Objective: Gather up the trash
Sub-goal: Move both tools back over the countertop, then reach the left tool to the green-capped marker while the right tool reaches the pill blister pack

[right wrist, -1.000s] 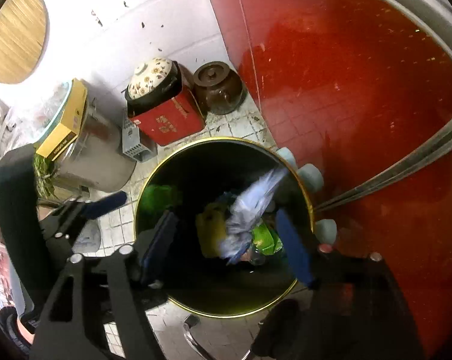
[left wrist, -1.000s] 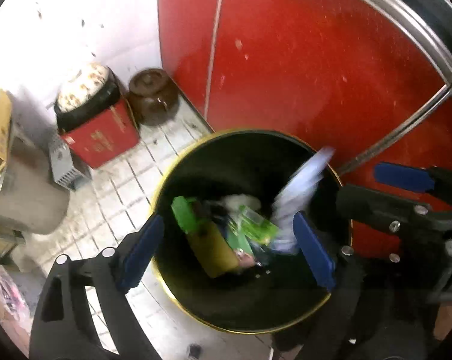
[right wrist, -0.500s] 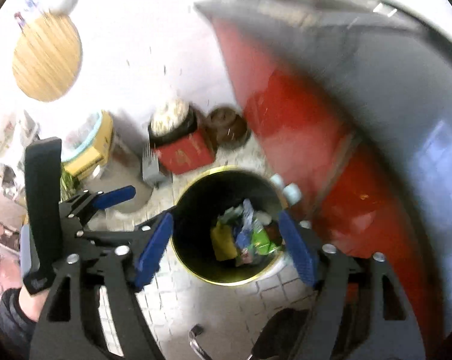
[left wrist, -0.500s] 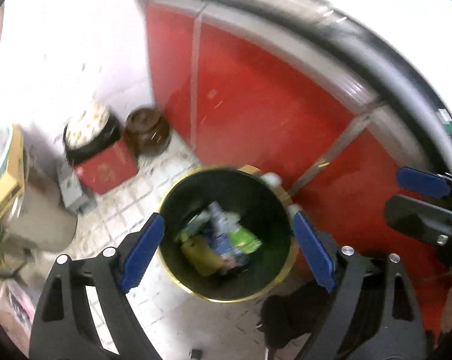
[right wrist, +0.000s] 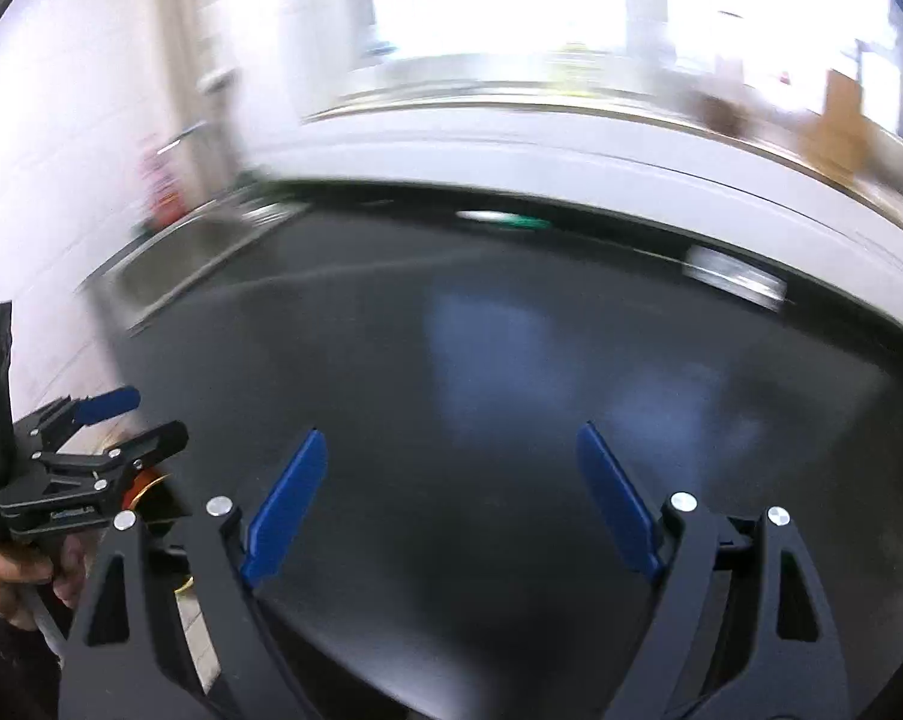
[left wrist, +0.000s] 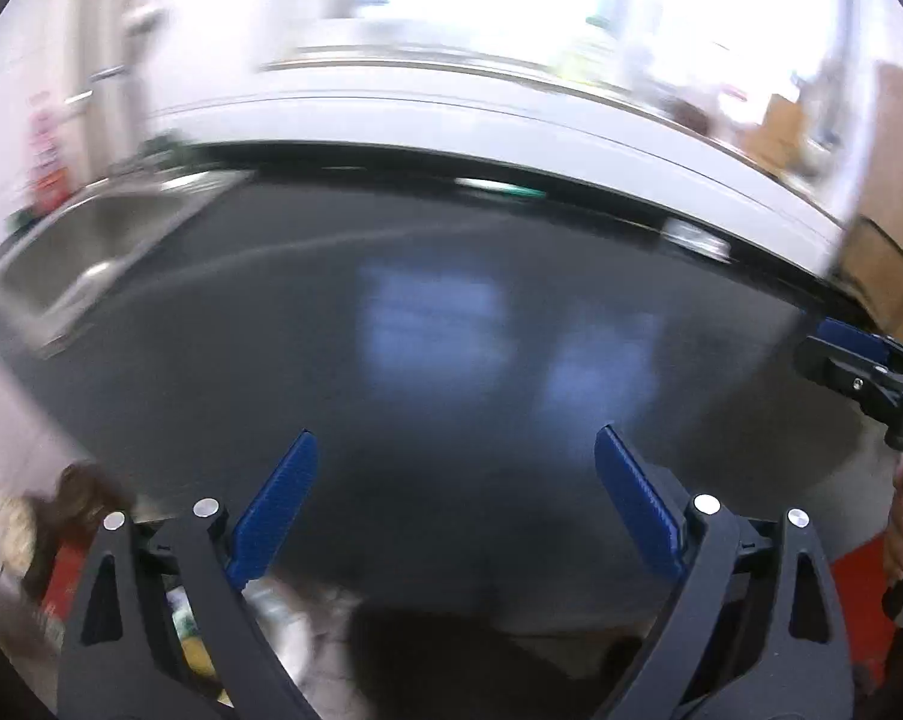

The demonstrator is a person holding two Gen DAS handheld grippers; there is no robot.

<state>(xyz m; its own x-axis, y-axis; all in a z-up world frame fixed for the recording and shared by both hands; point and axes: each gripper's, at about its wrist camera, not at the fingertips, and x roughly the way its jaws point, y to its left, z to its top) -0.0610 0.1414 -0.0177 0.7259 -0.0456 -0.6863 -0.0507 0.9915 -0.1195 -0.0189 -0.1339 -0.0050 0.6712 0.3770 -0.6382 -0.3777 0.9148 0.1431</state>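
Both views are blurred and look over a wide dark glossy countertop (left wrist: pixel 451 324), which fills the space in front of the two grippers. At its far left a steel sink (left wrist: pixel 85 240) is sunk into the top, and behind it runs a pale wall ledge (left wrist: pixel 511 114) under bright windows. Two small pieces of trash lie at the back edge of the counter: a flat white and green wrapper (left wrist: pixel 499 187) and a crumpled silvery piece (left wrist: pixel 694 238) more to the right, well apart from both grippers.

The left gripper (left wrist: pixel 454 498) has its two blue pads spread wide and the jaws are opening, with nothing between them. The right gripper (right wrist: pixel 451 492) is also released, jaws opening, nothing between.

Only the left wrist view shows the floor corner at bottom left, with a red box (left wrist: pixel 61 576) and blurred rubbish. Only the right wrist view shows the hand (right wrist: pixel 13 576) holding the left gripper's handle.
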